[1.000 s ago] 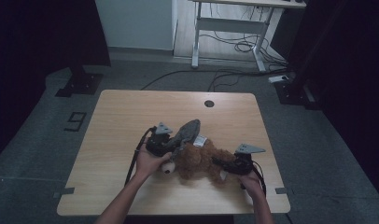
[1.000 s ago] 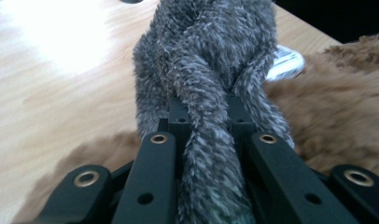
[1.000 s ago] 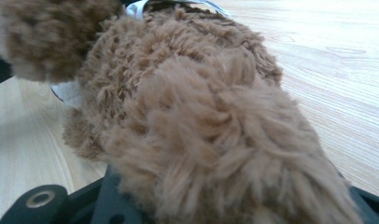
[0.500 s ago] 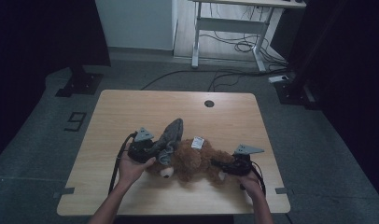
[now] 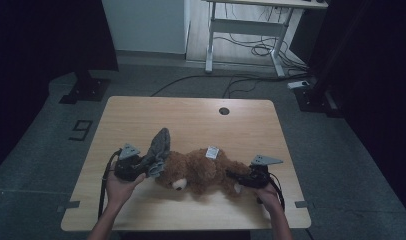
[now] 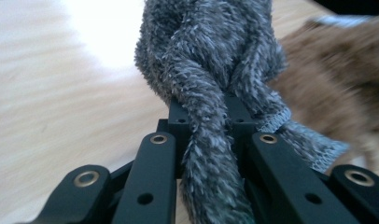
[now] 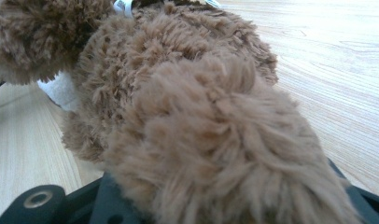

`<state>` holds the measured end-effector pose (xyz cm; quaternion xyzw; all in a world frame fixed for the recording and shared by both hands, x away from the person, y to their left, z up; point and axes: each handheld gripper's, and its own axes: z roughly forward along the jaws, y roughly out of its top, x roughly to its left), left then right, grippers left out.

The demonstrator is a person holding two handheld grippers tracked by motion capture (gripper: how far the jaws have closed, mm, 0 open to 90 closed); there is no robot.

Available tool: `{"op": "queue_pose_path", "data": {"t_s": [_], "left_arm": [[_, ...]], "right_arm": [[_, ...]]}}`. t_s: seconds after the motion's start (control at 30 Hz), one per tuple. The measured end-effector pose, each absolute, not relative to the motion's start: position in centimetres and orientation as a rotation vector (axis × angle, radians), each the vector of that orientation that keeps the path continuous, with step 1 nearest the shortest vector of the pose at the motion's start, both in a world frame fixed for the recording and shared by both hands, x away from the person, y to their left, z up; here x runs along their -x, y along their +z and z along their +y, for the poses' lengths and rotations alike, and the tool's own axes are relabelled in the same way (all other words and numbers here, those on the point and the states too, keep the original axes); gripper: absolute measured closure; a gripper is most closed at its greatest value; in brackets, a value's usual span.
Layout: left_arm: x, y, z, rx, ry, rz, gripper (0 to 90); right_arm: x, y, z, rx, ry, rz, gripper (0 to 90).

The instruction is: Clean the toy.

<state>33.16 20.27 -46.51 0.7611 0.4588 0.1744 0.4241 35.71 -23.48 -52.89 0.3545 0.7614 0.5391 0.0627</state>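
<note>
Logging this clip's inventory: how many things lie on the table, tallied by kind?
Brown plush teddy bear: 1
Grey fuzzy knit cloth: 1
Total: 2
The cloth sits clamped in the left gripper; the right gripper holds the bear's leg.

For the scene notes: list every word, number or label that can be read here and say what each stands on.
"9": pale mark on the grey floor, left of the table.
White tag on the brown teddy bear: any print too small to read.
Grey knitted cloth, both grippers: no writing seen.
</note>
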Motion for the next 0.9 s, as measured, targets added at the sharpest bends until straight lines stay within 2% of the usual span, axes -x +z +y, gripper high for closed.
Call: {"op": "queue_pose_path", "data": {"t_s": [0.3, 0.4, 0.53, 0.67, 0.9], "left_arm": [[-33.7, -51.0, 20.3, -2.002, 0.369, 1.23, 77.9], [-34.0, -49.8, 21.4, -1.965, 0.367, 1.243, 77.7], [-33.9, -45.6, 21.8, -1.895, 0.415, 1.186, 77.8], [-34.3, -41.9, 18.7, -1.904, 0.445, 1.066, 77.7], [-36.6, -39.0, 9.7, -1.951, 0.351, 0.886, 77.6]], "right_arm": [[-35.8, -53.1, -23.5, -1.103, 1.633, 2.29, 55.2], [-35.8, -53.1, -23.6, -1.101, 1.631, 2.29, 55.2], [-35.9, -53.1, -23.6, -1.091, 1.633, 2.286, 55.2], [-35.8, -53.1, -23.5, -1.087, 1.631, 2.284, 55.2], [-35.8, -53.1, -23.5, -1.081, 1.631, 2.284, 55.2]]}}
